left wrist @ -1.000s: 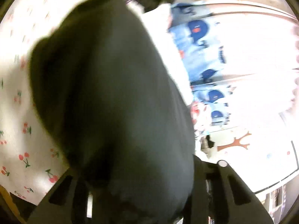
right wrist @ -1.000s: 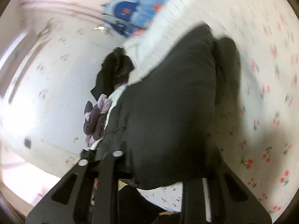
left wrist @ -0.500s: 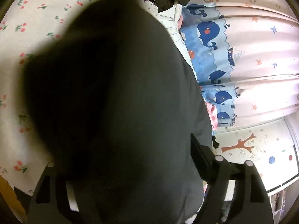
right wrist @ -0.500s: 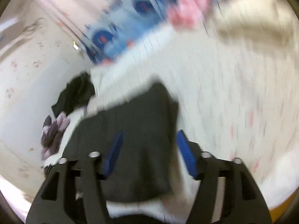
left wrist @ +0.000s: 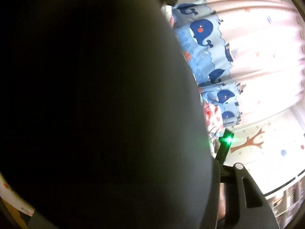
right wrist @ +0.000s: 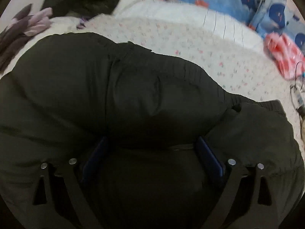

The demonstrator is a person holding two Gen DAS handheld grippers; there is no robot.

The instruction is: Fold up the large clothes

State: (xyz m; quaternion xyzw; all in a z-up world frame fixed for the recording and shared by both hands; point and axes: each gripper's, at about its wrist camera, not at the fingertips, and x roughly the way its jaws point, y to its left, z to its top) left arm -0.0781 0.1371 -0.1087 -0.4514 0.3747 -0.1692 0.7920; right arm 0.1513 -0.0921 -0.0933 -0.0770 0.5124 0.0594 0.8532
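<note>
Since a second ago, the right claw (right wrist: 150, 152) has swung from level to looking down on the dark garment (right wrist: 133, 95), which lies heaped on the cherry-print bed sheet (right wrist: 219, 57). Its jaws are opening wide, blue pads (right wrist: 207, 154) clear of the cloth. For the left claw (left wrist: 122, 210), dark fabric now smothers nearly its whole view; jaws closing, grip impossible to tell. Whale-print curtain (left wrist: 202, 30) shows beyond.
</note>
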